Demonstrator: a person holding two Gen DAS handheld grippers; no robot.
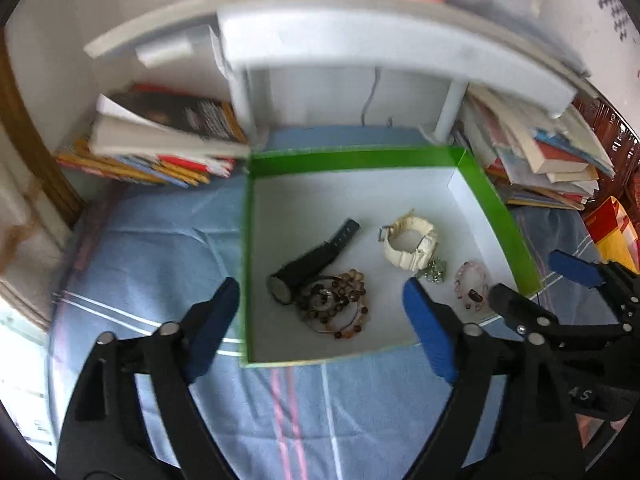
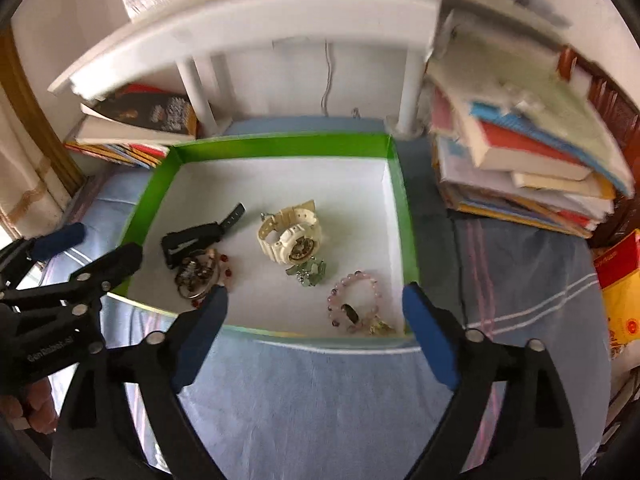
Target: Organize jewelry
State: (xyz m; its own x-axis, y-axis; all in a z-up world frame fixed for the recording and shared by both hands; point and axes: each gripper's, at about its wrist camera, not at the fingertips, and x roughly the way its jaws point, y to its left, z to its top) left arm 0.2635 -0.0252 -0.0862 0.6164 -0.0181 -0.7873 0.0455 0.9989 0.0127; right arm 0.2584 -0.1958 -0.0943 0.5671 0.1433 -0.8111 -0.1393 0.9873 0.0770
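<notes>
A shallow cardboard box point(image 2: 404, 216), green-walled and white-floored, is set on a soft blue striped cloth point(image 2: 320, 400). Inside, a chunky cream watch point(image 2: 290, 236) lies at centre; a black watch point(image 2: 196, 238) and brown beaded bracelets point(image 2: 198, 272) lie at nine o'clock, a pink bead bracelet point(image 2: 354, 300) at five. Both left gripper point(image 1: 320, 320) and right gripper point(image 2: 316, 328) are held wide, empty. Stacked books point(image 2: 528, 168) flank a white shelf point(image 2: 248, 28).

Green-walled, white-floored box point(image 2: 280, 148) holds a black watch point(image 1: 304, 266), cream watch point(image 2: 290, 236), and pink bracelet point(image 2: 354, 298).

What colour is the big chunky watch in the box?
The chunky watch is cream white, seen best from the right wrist camera.
</notes>
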